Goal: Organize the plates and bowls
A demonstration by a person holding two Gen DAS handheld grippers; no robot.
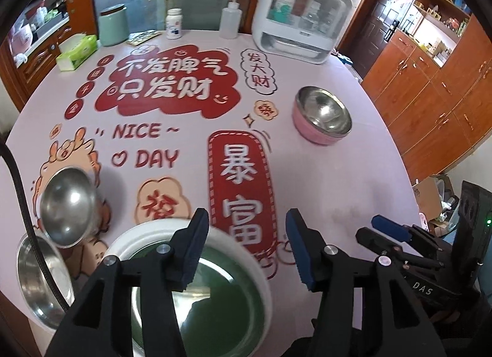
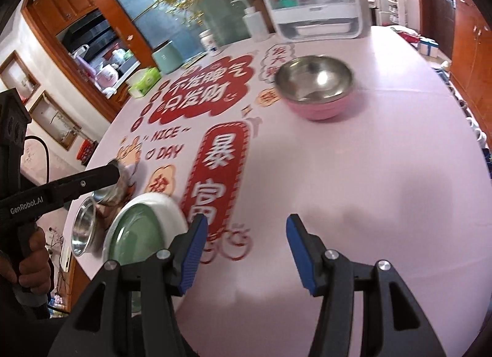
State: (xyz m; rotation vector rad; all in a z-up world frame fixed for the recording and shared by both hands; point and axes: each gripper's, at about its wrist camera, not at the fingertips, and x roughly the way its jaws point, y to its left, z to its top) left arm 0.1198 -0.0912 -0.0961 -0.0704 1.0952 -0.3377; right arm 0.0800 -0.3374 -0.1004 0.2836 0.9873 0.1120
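A pink bowl with a steel inside [image 1: 323, 117] stands on the right half of the table; it also shows in the right wrist view [image 2: 315, 89]. A white plate with a green centre [image 1: 196, 277] lies at the near edge, under my open left gripper [image 1: 246, 249]. Two steel bowls [image 1: 69, 206] [image 1: 40, 277] lie to its left. My right gripper [image 2: 246, 252] is open and empty above bare cloth, right of the plate [image 2: 144, 234]. The steel bowls [image 2: 84, 224] sit beyond it, partly hidden by the left gripper's body [image 2: 61, 187].
At the table's far edge stand a white lidded cabinet with bottles [image 1: 299, 15], a squeeze bottle [image 1: 229, 21], a pill jar [image 1: 173, 24], a green canister [image 1: 113, 24] and a tissue pack [image 1: 77, 52]. Wooden cupboards [image 1: 430, 86] stand to the right.
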